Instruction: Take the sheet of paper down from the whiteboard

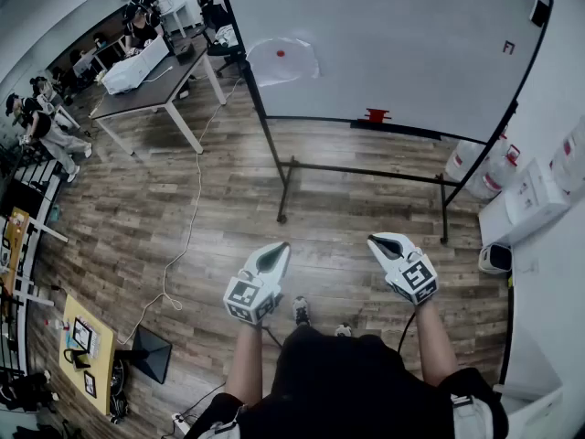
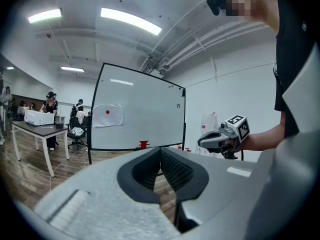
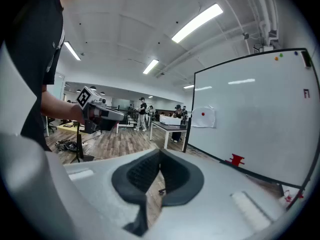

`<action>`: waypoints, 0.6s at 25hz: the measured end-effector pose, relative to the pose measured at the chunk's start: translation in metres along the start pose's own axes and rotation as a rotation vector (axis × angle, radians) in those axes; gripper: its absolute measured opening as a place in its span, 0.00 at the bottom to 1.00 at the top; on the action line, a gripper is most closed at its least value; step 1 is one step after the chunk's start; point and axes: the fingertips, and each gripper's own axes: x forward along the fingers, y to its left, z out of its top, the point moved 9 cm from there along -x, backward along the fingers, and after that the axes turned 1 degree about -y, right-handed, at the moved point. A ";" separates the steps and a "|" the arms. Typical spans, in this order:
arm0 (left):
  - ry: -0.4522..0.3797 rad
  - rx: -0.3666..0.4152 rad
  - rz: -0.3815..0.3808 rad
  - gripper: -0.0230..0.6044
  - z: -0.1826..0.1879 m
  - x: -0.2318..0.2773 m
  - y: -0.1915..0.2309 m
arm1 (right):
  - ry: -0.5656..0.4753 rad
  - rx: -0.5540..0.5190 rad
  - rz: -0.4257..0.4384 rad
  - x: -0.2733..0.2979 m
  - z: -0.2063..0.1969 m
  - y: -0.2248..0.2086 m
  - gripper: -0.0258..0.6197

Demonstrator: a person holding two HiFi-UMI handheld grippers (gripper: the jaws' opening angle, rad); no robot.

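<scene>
1. The floor (image 1: pixel 366 208) is made of brown wood boards. A big whiteboard (image 1: pixel 393 35) stands on it on a black frame.
2. The sheet of paper (image 1: pixel 283 60) hangs on the whiteboard near its left edge. A red magnet (image 1: pixel 281 53) sits on the paper.
3. A small red thing (image 1: pixel 377 115) sits at the bottom edge of the whiteboard.
4. A table (image 1: pixel 151 90) with white legs stands left of the whiteboard. There are people behind it.
5. The left hand-held gripper (image 1: pixel 274 256) and the right hand-held gripper (image 1: pixel 384 245) are held out side by side. They are well apart from the whiteboard. Each has its jaws pressed together with nothing between them.
6. Only the head view shows the water jugs (image 1: pixel 484 167) on the floor at the right.
7. Only the two gripper views show the long ceiling lights (image 2: pixel 131 21) and the pipes up there.
</scene>
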 end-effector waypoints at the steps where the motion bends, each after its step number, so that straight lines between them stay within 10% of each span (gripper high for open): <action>1: -0.002 0.002 0.000 0.05 0.000 0.002 0.000 | 0.001 -0.002 0.005 -0.001 0.000 -0.002 0.04; 15: 0.014 0.035 -0.007 0.05 -0.018 0.012 -0.009 | -0.023 -0.022 0.026 -0.009 0.003 -0.009 0.04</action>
